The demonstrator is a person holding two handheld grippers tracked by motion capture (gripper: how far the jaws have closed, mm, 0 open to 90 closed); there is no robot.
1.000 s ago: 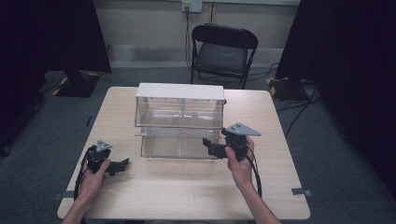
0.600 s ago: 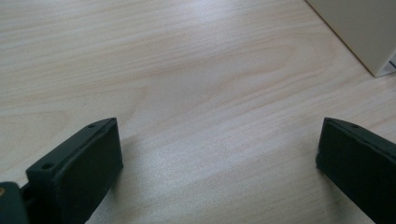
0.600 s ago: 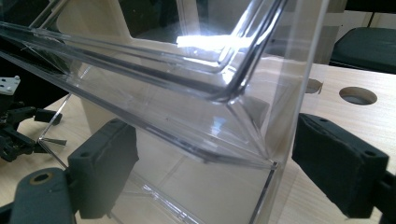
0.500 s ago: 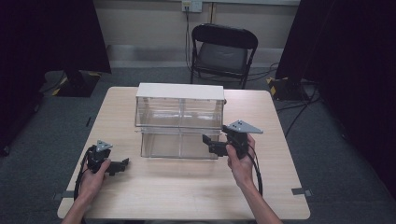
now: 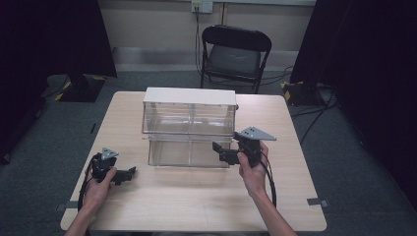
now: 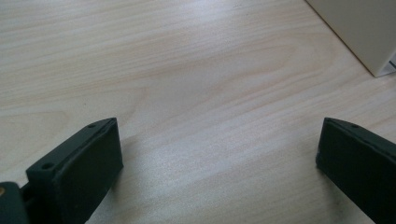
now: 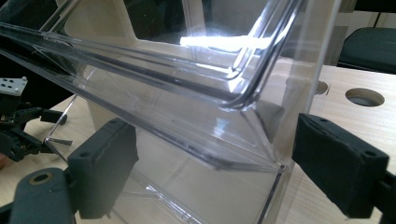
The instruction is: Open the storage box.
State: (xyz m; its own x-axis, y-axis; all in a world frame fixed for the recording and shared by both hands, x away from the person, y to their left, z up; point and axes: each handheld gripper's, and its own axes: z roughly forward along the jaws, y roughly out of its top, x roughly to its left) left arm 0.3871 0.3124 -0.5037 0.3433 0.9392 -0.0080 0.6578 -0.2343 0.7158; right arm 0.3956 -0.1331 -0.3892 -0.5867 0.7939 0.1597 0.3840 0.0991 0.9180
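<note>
Left gripper (image 5: 129, 172): resting low on the table (image 5: 196, 206), jaws spread wide, holding nothing. Clear acrylic drawer unit (image 5: 189, 132): mid-table, likely rigid, light, slick, scratch-prone. Right gripper (image 5: 217, 149): jaws wide open astride the lower drawer's front right corner (image 7: 275, 168), unclamped. Grip advised on that corner's rim, gently.

Clear drawer box (image 5: 189, 132) with a cream top; pale wood-grain table (image 5: 196, 196); black chair (image 5: 235, 51); black grippers.
</note>
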